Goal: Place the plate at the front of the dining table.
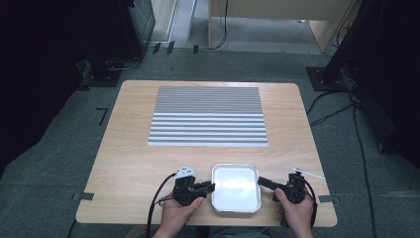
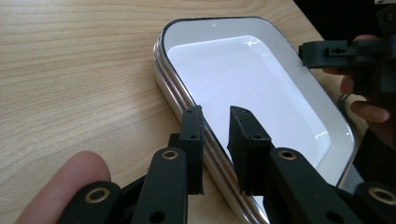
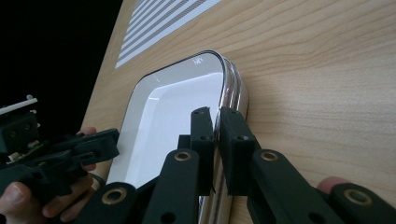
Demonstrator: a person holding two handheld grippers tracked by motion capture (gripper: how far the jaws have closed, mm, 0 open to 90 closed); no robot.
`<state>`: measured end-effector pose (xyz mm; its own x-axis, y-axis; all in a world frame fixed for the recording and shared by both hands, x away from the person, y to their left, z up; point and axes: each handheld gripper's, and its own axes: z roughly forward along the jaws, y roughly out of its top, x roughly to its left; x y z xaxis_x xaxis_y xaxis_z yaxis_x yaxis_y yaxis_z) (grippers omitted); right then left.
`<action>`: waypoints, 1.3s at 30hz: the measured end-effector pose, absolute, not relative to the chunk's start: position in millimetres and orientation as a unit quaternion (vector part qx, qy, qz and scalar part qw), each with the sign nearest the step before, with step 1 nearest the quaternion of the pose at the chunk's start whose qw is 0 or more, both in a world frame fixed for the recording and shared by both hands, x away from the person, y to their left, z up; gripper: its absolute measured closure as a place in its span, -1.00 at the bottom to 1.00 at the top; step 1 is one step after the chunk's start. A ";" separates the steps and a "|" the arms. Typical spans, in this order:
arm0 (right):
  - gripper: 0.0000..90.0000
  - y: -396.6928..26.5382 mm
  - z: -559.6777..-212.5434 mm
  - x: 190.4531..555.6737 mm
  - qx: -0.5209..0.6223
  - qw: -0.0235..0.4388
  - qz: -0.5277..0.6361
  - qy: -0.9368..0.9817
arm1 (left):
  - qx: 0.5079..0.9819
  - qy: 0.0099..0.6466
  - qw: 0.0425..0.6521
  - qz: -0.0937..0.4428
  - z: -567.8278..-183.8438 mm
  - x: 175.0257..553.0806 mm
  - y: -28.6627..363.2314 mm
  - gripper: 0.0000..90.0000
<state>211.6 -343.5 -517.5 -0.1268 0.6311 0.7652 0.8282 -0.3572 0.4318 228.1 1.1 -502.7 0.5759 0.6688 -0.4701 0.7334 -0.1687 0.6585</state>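
A white tray with a shiny metal rim lies flat on the wooden bench, near its front edge and between the two sets of tongs. The left tongs reach in from the tray's left side at about the middle of that long edge; in the left gripper view the two black jaws straddle the rim, one outside against the metal wall and one inside over the white floor, with a narrow gap between them, and whether both pads press the rim cannot be told for sure. The right tongs come in from the tray's right side, a little nearer its far corner. In the right gripper view the jaws stand almost together, pinched on the thin rim of the tray, so that side is held. The tray sits level, its whole base on the bench, empty and bright inside. Beyond it, farther up the bench and well apart, lies a grey and white striped mat. A hand grasps each tool from the front edge of the bench.
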 end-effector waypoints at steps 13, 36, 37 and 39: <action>0.97 -349.5 -521.9 212.3 -0.658 0.127 -0.515 -0.535 | 0.764 0.459 0.452 -0.031 -502.2 228.1 1.1 0.77; 0.94 -356.9 -518.1 210.0 -0.655 0.129 -0.534 -0.518 | 0.767 0.450 0.457 -0.030 -502.8 226.3 -4.8 0.73; 0.94 -357.0 -517.7 209.8 -0.654 0.130 -0.536 -0.518 | 0.767 0.450 0.457 -0.029 -502.8 226.2 -4.8 0.73; 0.94 -357.4 -516.3 209.1 -0.649 0.132 -0.543 -0.516 | 0.767 0.449 0.457 -0.029 -502.8 226.0 -4.7 0.73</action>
<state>209.1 -357.4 -516.3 -0.1218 0.5272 0.8409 0.8131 -0.4329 0.3892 226.0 -4.7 -502.8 0.5958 0.6625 -0.4540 0.7147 -0.1794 0.6760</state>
